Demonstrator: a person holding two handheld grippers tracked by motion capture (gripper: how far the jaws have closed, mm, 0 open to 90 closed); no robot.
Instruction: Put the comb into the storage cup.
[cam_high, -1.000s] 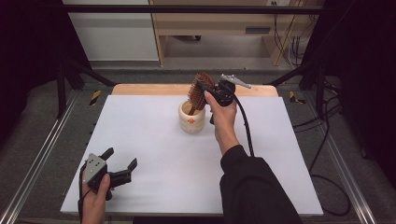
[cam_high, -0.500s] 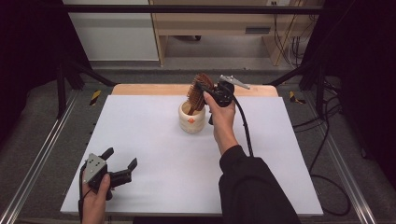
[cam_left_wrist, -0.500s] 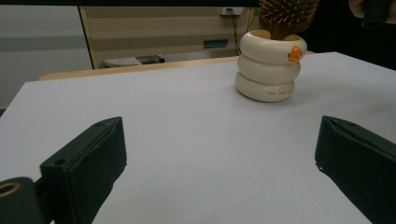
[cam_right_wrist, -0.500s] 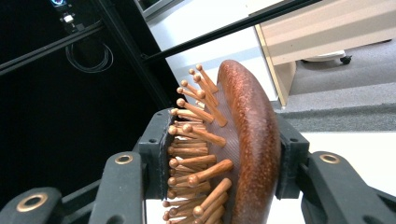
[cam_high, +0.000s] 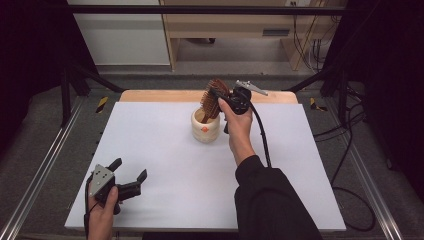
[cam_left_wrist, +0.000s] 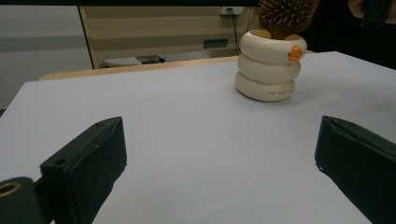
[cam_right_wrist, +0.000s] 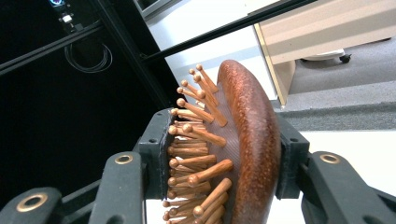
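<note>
Little has moved since a second ago: the right claw (cam_high: 216, 95) still pinches the hairbrush (cam_high: 212, 99) by its head, one jaw on the bristles and one on the wooden back, with its lower end inside the cream cup (cam_high: 205, 126). Well short of the cup, the left claw (cam_high: 129, 176) rests spread wide on the tabletop (cam_high: 165, 150).

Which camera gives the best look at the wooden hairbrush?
The right gripper view: the hairbrush is close up, bristles and back clear, clamped between the jaws. The high view shows it small over the cup; the left gripper view catches just its bristles above the cup.
</note>
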